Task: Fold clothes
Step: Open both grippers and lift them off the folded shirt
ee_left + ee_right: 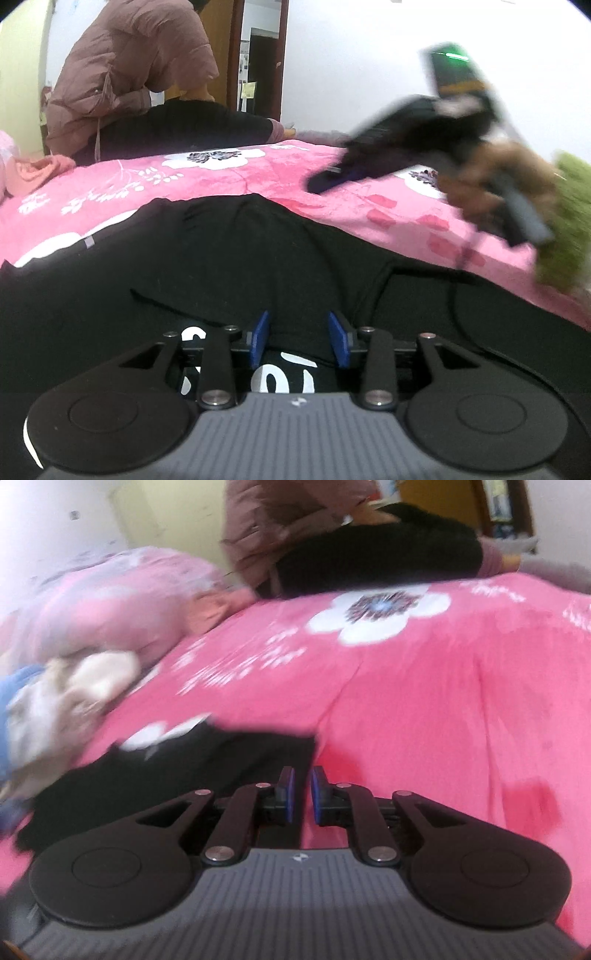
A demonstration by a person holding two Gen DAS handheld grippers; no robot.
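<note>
At the far left of the bed lies a pile of pale clothes (pixel 62 694) beside a pink pillow (pixel 103 602). The black garment (pixel 240 258), white print showing, is spread on the pink floral blanket (pixel 221 173). The left claw (pixel 300 341) hovers just over it, its 2 pads wide apart and empty. The right claw (pixel 302 794), blurred, has its pads nearly together at the garment's edge; whether cloth is pinched I cannot tell. Risk: a thin pinch slips, or grabs blanket too, skewing the fold.
</note>
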